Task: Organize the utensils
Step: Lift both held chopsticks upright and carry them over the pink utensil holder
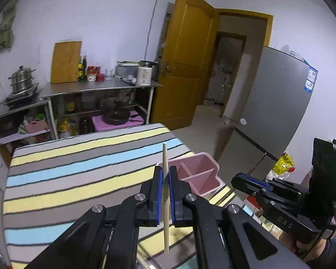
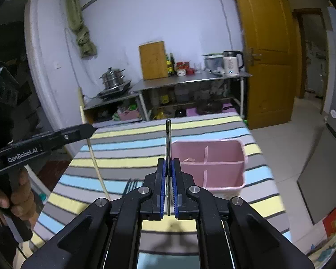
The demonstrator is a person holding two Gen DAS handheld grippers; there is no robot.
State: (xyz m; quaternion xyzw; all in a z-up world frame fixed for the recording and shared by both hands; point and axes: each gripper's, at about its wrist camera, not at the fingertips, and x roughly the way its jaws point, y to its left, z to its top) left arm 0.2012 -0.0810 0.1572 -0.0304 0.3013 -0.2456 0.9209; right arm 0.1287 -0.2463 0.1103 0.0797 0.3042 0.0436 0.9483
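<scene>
Left tool: the left tool is closed to a narrow gap, its blue ribbed pads clamped on a chopstick.
Chopstick: pale wood, slim and straight, standing nearly upright between the pads, ends showing above and below them.
Right tool: the right tool is likewise pinched nearly closed, gripping a metal utensil.
Metal utensil: thin, shiny handle seen edge-on, rising above the pads; its working end is hidden.
Organizer: a pink plastic organizer, rectangular, split by thin dividers into compartments, sits on the worktop just beyond both tools.
Worktop: the worktop is covered by a cloth striped grey, yellow and blue.
Fork: a dark fork lies on the cloth left of the right tool.
</scene>
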